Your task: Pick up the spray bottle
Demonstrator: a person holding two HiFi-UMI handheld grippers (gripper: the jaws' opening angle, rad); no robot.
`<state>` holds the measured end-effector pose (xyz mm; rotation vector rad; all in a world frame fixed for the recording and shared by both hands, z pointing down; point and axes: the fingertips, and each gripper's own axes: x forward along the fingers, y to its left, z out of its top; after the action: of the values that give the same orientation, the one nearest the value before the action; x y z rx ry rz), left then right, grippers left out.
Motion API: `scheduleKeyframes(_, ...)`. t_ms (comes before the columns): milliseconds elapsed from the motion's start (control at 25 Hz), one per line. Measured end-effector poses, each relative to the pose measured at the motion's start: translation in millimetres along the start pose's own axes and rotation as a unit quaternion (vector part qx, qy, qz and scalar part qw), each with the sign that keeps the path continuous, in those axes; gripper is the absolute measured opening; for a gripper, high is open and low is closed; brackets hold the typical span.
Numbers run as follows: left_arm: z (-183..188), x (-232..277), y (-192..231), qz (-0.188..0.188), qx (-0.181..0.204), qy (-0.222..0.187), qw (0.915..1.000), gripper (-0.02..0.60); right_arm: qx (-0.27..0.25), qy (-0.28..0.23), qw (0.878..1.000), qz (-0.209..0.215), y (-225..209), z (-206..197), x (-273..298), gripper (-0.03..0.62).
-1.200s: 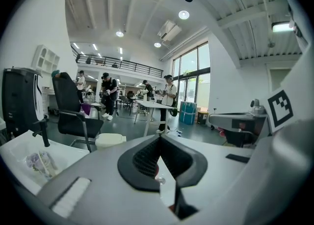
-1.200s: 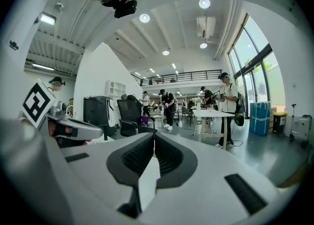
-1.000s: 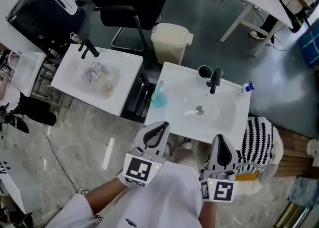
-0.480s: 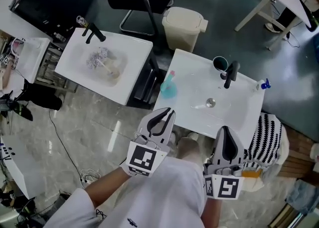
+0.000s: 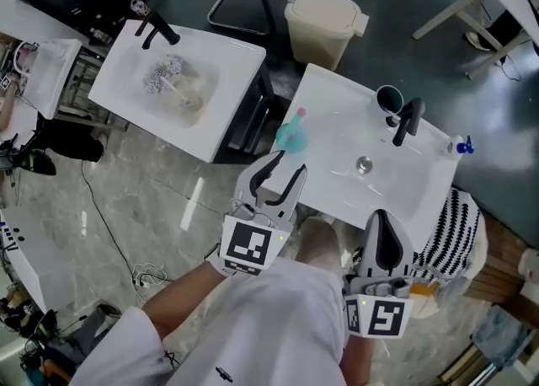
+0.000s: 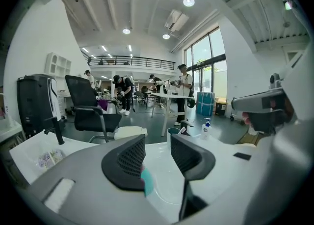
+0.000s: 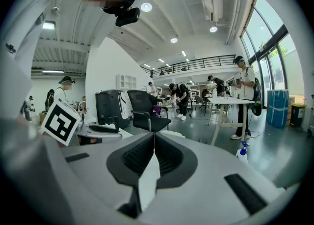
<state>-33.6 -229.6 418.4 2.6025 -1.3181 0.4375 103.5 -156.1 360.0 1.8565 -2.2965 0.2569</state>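
The left claw (image 5: 286, 165) had just been opening. Its two jaws stood apart, and nothing was between them yet. The right claw (image 5: 381, 222) was shut tight and held nothing. The teal spray bottle (image 5: 292, 133) with the pink top stood up on the white sink (image 5: 337, 110), very close to the sink's left edge. It was just in front of the left claw and not touching it.

The biggest worry was that edge. If the claw came in crooked, one jaw could bump the bottle instead of going around it. A little push could tip it over, or knock it off the sink onto the floor (image 5: 160, 207).

In the left gripper view the teal color showed low down beside one jaw, not in the middle of the gap. So the claw probably needed to line up better first.

The bottle looked round and smooth. If the jaws closed too high or only on one side, it might slip out or spin.

There was also a small bottle (image 5: 462, 147) with a blue top at the far right corner of the sink — it could be mixed up with the teal one.
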Motion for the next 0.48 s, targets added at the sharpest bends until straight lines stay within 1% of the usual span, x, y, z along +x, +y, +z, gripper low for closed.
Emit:
scheduleKeyframes(280,-19.8,26.4,18.2,0.009,0.006,0.016,0.9998,0.186,0.002,0.018,1.0,0.007,-5.9,-10.6,19.3,0.006)
scheduleKeyframes(480,-30.6,47.4,32.7,0.018,0.004,0.018,0.9997,0.213,0.01,0.033,0.999,0.009,-9.0,-22.9,31.6,0.006)
